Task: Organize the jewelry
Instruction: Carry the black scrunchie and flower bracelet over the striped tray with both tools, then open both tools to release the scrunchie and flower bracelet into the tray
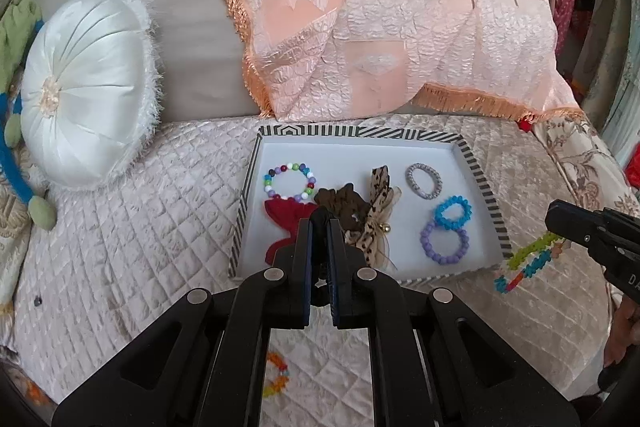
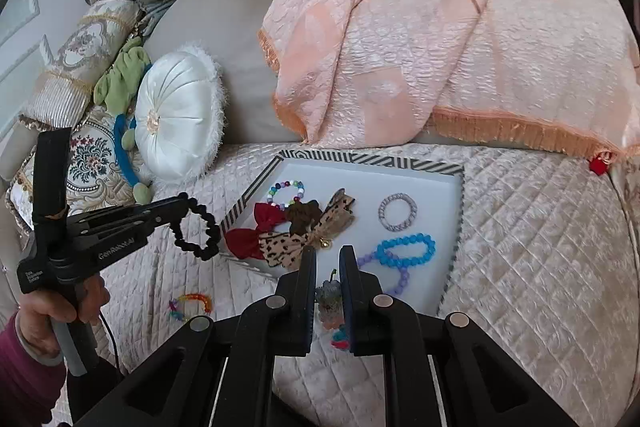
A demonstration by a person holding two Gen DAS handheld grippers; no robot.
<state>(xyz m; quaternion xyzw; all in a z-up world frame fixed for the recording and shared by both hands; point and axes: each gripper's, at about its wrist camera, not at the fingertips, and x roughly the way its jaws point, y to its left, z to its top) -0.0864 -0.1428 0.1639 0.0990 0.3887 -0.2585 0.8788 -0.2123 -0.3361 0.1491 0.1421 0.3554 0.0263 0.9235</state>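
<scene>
A white tray with a striped rim (image 1: 484,179) (image 2: 368,159) lies on the quilted sofa seat. It holds a multicolour bead bracelet (image 1: 290,181), a red bow (image 1: 284,219), a brown scrunchie (image 1: 340,203), a leopard bow (image 1: 378,211), a silver bracelet (image 1: 423,181), a blue one (image 1: 452,213) and a purple one (image 1: 444,243). My left gripper (image 1: 320,217) (image 2: 182,203) is shut on a black bead bracelet (image 2: 216,231), just left of the tray. My right gripper (image 2: 328,253) (image 1: 554,219) is shut on a colourful bracelet (image 1: 532,249) (image 2: 330,297) at the tray's near right corner.
Another rainbow bracelet (image 1: 276,375) (image 2: 190,305) lies on the seat in front of the tray. A round white pillow (image 1: 88,91) stands at the left. A peach fringed blanket (image 1: 380,27) drapes over the backrest behind the tray. A hand (image 2: 60,307) holds the left gripper's handle.
</scene>
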